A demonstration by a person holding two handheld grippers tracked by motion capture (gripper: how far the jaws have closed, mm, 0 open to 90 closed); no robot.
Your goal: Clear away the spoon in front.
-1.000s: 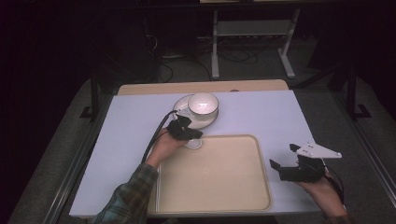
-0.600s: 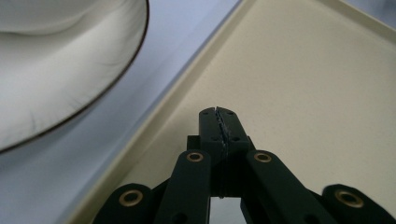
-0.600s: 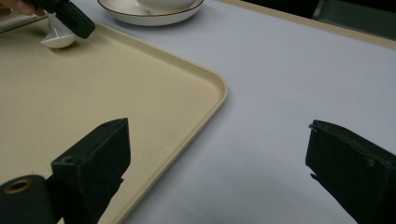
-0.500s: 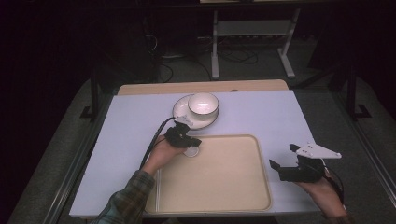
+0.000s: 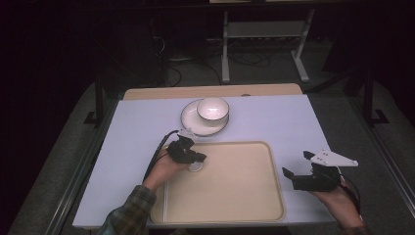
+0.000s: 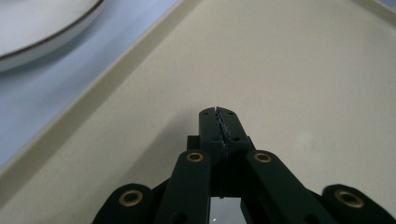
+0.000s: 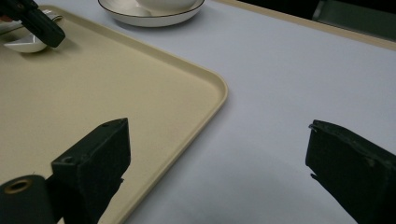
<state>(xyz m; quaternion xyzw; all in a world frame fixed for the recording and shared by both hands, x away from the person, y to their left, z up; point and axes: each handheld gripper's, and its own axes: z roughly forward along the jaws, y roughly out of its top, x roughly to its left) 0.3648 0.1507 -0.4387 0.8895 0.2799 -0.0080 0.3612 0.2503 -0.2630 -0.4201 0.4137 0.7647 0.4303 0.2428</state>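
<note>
**Item 1. Left gripper** (image 5: 195,157): over the near-left corner of the tray. In the left gripper view its fingers (image 6: 208,126) are closed all the way, with a thin pale edge pinched in the seam between them, which I take to be the rim of item 2.

**Item 2. Small white dish** (image 5: 195,167): the piece being handled (dish or ceramic spoon, too small to settle). It lies directly under the left gripper, inside the tray near its left rim. The right gripper view shows it (image 7: 23,44) low on the tray floor. Whether it is resting there or just lifted cannot be told.

**Item 3. Tray** (image 5: 235,196): beige, rounded corners, at the near middle of the counter (image 5: 137,132).

**Item 4. Plate** (image 5: 188,120) with a bowl (image 5: 213,108) standing on it: white, dark-rimmed, just beyond the tray's far edge.

**Item 5. Right gripper** (image 5: 297,164): off the tray's right edge, above bare counter. Its fingers (image 7: 93,154) are spread wide and hold nothing.

**Step in hand (judged):** placing the dish on the tray.

**Next move calls for:** settling the dish flat, then parting the left fingers and backing off without dragging the rim. The plate and bowl look next in line.
</note>
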